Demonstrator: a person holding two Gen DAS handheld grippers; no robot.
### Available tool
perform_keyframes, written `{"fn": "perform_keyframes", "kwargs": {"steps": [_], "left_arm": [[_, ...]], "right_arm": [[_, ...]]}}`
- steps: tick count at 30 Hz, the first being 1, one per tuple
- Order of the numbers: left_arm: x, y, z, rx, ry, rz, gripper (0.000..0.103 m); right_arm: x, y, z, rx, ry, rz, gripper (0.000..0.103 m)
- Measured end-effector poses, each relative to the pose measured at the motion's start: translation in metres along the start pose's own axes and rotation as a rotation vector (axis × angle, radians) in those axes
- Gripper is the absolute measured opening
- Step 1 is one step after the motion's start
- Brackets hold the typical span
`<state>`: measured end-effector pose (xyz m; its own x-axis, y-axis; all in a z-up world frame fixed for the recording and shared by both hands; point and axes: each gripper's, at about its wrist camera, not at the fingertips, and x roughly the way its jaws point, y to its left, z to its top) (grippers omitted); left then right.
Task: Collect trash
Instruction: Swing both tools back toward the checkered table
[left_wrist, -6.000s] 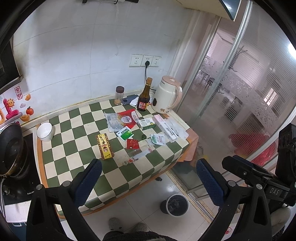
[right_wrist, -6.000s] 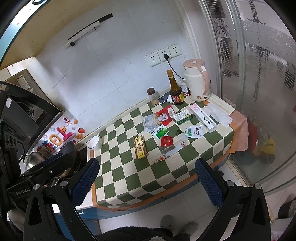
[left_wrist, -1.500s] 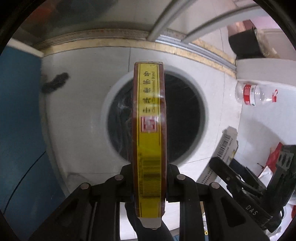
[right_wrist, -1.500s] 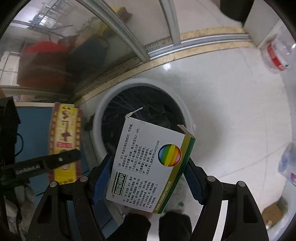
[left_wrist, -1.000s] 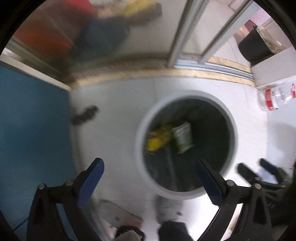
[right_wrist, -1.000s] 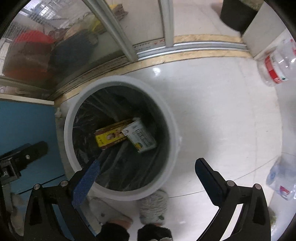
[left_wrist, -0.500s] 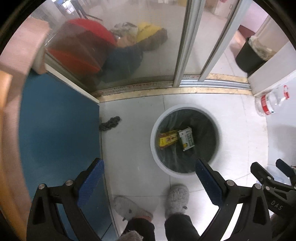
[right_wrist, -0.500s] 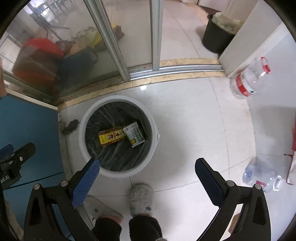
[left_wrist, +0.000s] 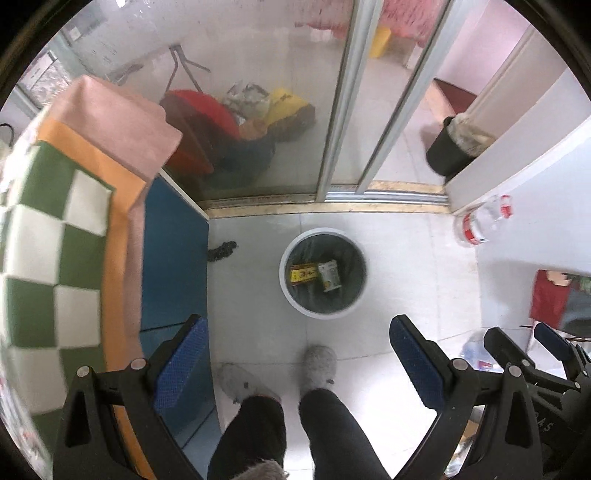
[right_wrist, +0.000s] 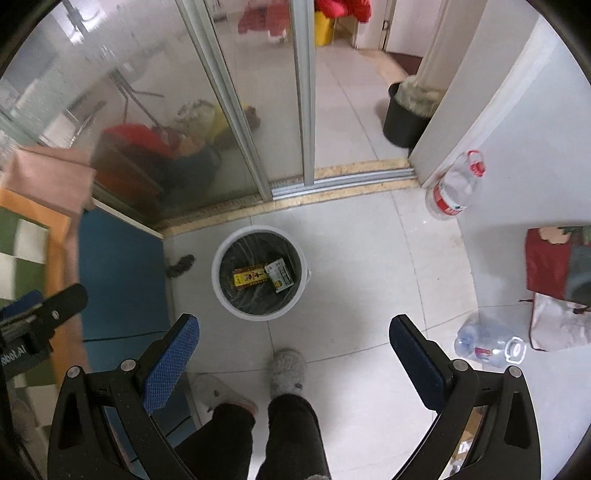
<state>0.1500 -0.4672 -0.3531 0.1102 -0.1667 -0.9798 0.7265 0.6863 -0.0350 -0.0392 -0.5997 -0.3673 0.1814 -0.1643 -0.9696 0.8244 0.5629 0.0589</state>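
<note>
Two boxes sat in bin (left_wrist: 323, 313) frame centre: yellow box (left_wrist: 303, 275), white box (left_wrist: 330, 276), print unreadable | left gripper (left_wrist: 299, 363) wide, empty | right gripper (right_wrist: 295, 362) wide, empty | tablecloth (left_wrist: 55, 236) cut off at left edge, blurred

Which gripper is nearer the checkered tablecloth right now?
Left. The left gripper hangs right beside the checkered tablecloth; the right gripper is farther off, on the far side of the left gripper.

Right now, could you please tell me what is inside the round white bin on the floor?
Inside the round white bin, on its black liner, lie a flat yellow box and a white-and-green carton, side by side. Anything beneath them is hidden.
</note>
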Motion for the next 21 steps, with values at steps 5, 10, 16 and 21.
{"fn": "perform_keyframes", "kwargs": {"steps": [5, 10, 16, 21], "left_arm": [[-0.061, 0.0, -0.012, -0.018, -0.017, -0.036, 0.101], [-0.1, 0.014, -0.015, -0.046, -0.036, -0.051, 0.101], [-0.153, 0.079, -0.005, -0.164, -0.131, -0.004, 0.101], [-0.184, 0.193, -0.029, -0.363, -0.177, 0.131, 0.101]], "right_arm": [[-0.078, -0.002, -0.006, -0.006, -0.043, 0.0, 0.103], [-0.122, 0.0, -0.009, 0.007, -0.045, 0.033, 0.103], [-0.143, 0.044, 0.003, -0.019, -0.016, 0.134, 0.103], [-0.154, 0.149, 0.016, -0.182, 0.013, 0.254, 0.103]]}}
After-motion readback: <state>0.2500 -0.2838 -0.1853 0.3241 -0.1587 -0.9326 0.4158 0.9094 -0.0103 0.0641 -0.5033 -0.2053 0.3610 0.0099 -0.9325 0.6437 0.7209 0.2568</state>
